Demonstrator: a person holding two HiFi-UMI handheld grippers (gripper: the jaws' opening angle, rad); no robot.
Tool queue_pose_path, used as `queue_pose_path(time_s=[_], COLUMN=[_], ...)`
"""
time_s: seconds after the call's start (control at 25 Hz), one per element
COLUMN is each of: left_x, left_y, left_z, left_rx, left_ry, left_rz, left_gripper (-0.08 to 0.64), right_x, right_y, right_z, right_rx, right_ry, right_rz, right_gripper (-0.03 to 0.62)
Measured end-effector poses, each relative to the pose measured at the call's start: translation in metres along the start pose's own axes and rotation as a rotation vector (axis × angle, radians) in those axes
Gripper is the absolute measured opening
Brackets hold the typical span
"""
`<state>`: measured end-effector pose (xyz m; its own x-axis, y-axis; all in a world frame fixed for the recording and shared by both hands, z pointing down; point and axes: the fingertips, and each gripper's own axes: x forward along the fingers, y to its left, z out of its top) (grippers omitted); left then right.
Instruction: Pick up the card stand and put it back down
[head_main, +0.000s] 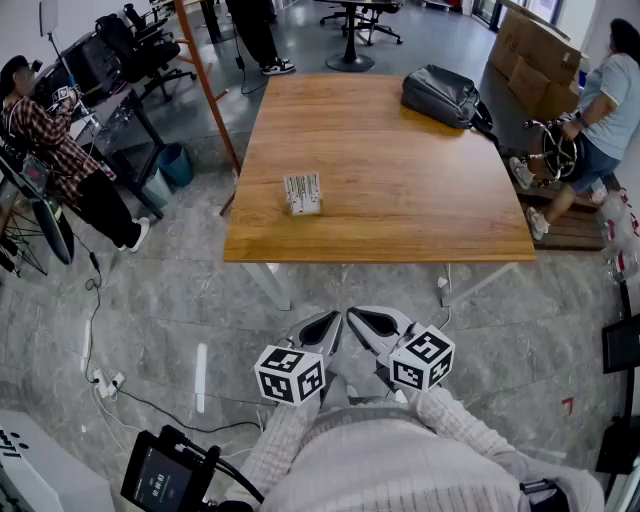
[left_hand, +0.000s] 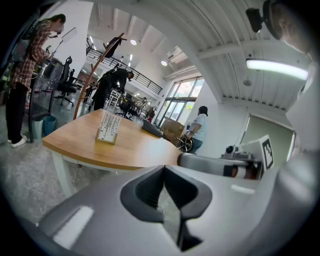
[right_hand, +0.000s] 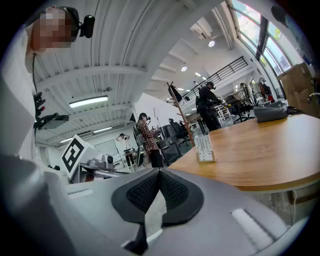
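A small white card stand (head_main: 303, 193) with printed cards stands upright on the wooden table (head_main: 400, 190), near its front left part. It also shows in the left gripper view as the card stand (left_hand: 108, 128) and in the right gripper view as the card stand (right_hand: 204, 148). Both grippers hang well short of the table, close to my body above the floor. My left gripper (head_main: 333, 322) is shut with nothing in it. Beside it, my right gripper (head_main: 352, 318) is shut and empty too.
A dark backpack (head_main: 444, 96) lies at the table's far right corner. A person (head_main: 590, 120) with a wheeled frame stands right of the table, and another person (head_main: 55, 150) sits at desks on the left. Cables (head_main: 110, 385) run over the grey floor.
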<state>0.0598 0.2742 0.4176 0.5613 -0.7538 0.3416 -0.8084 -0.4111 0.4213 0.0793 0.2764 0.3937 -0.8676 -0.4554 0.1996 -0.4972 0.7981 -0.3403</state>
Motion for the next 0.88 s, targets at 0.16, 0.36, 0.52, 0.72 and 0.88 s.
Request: queue_pose_path(time_s=[0.16,0.36,0.52,0.72,0.88], left_x=[0.004,0.025,0.05,0.07,0.087], left_y=[0.009,0.042,0.082,0.126,0.165], left_z=[0.005,0.023,0.051,0.091,0.118], left_rx=[-0.015,0.002,0.011,0.023,0.019], left_ry=[-0.002,-0.004,0.002,0.001,0.012], left_rz=[0.015,0.017,0.0,0.007,-0.006], left_gripper=[0.008,0.008,0.008,0.008,0.008], right_x=[0.001,0.032,0.076,0.123,0.162], right_y=[-0.008,-0.034,-0.062,-0.093,-0.121], right_z=[0.003,0.016,0.031,0.056,0.075], right_rx=[0.006,0.029,0.016,0.016,0.022], right_ry=[0.002,-0.016,-0.004,-0.001,-0.003], right_rz=[0.0,0.01,-0.003,-0.03,-0.061], right_gripper=[0.0,0.0,0.0,-0.001,-0.002])
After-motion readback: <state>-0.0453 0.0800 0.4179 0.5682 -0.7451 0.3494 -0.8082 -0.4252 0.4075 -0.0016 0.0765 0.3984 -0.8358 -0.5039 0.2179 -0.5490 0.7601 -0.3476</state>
